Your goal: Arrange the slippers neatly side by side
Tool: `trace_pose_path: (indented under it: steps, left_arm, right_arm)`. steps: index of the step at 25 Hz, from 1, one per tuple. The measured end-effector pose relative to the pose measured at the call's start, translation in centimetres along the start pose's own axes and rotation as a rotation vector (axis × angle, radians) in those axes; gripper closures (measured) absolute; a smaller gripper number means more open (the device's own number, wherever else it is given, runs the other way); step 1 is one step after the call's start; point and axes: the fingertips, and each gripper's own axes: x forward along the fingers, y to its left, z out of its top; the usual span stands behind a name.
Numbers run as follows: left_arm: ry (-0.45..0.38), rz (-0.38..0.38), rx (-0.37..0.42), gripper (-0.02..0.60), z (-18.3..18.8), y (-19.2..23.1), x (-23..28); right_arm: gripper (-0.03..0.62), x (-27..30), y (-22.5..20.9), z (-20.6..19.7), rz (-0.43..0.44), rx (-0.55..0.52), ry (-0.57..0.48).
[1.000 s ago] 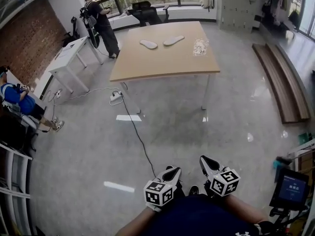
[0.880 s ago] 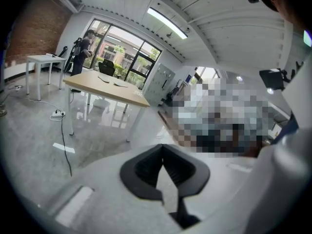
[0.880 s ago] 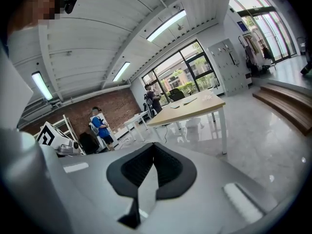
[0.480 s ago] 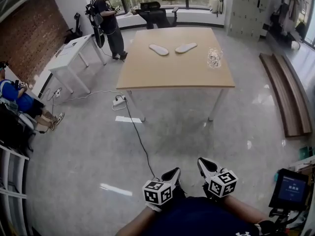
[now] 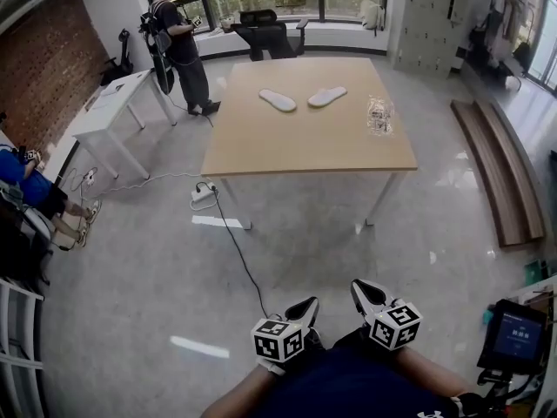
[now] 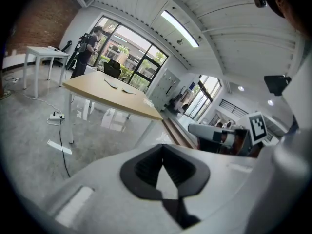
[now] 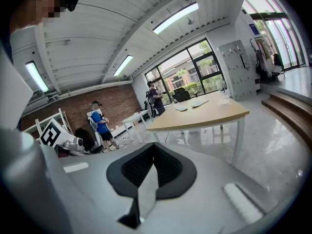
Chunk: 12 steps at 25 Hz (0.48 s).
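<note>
Two white slippers lie far off on a wooden table (image 5: pixel 305 151), toes angled toward each other with a gap between them: the left slipper (image 5: pixel 278 100) and the right slipper (image 5: pixel 327 97). They show small in the left gripper view (image 6: pixel 111 83) and in the right gripper view (image 7: pixel 181 108). My left gripper (image 5: pixel 305 307) and right gripper (image 5: pixel 361 292) are held close to my body, well short of the table. Both are shut with nothing between the jaws, as the left gripper (image 6: pixel 163 155) and right gripper (image 7: pixel 152 156) show in their own views.
A crumpled clear bag (image 5: pixel 378 114) lies on the table's right side. A standing person (image 5: pixel 174 46) and an office chair (image 5: pixel 265 31) are behind it. A cable with a power strip (image 5: pixel 204 194) runs across the floor. There is a white table (image 5: pixel 109 103) at left and a wooden bench (image 5: pixel 500 164) at right.
In the head view the table has shifted a little right and looks slightly nearer. Both grippers have stayed shut by my body.
</note>
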Motion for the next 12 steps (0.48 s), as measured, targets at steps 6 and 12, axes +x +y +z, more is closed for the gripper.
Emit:
trace_pose_path:
  steps: [6, 12]
  left_arm:
    - [0.021, -0.010, -0.040, 0.578, -0.1, 1.4, 1.3]
    - [0.011, 0.034, -0.041, 0.578, 1.0, 3.1, 2.2]
  right_arm:
    - [0.583, 1.6, -1.0, -0.4, -0.018, 0.015, 0.033]
    - [0.583, 4.0, -2.0, -0.1, 0.018, 0.030, 0.042]
